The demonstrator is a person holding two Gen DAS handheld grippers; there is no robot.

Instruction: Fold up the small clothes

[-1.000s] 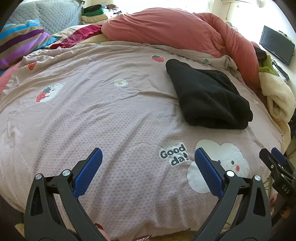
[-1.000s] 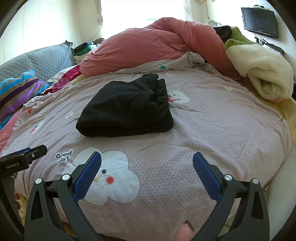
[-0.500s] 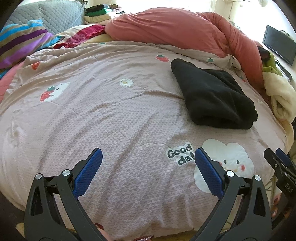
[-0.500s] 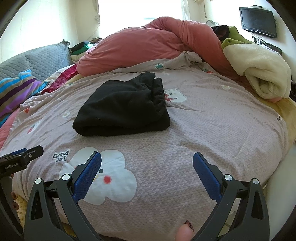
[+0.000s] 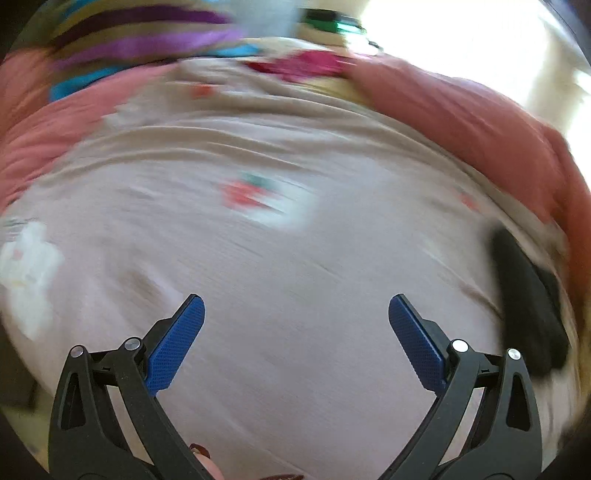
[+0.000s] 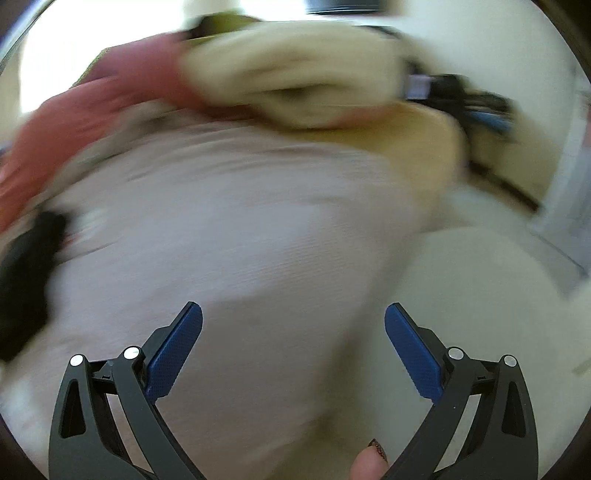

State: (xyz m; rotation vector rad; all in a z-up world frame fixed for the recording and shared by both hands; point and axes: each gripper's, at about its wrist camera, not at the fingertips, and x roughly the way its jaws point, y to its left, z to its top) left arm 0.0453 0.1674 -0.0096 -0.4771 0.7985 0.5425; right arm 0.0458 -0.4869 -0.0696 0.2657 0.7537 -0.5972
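With both views motion-blurred, only coarse facts are readable. Left gripper [image 5: 296,314]: blue pads spread wide, nothing between them, over bare pinkish-grey bedspread [image 5: 295,258]. Right gripper [image 6: 293,321]: same, pads wide apart and empty, above the same bedspread [image 6: 240,240] near its right edge. A fingertip [image 6: 369,463] with a dark painted nail shows at the bottom of the right view.

Folded black garment [image 5: 528,295] lies on the bedspread at the far right edge of the left view, well apart from the left gripper's pads. In the right view it sits at the far left edge [image 6: 26,280], also well clear of that gripper.

Outward, left view: a smeared strawberry print [image 5: 258,195] ahead of the gripper, red quilt [image 5: 461,122] at upper right, striped fabric [image 5: 140,33] at upper left. Right view: cream blanket [image 6: 295,70] bunched at the top, red quilt [image 6: 92,110] left of it.
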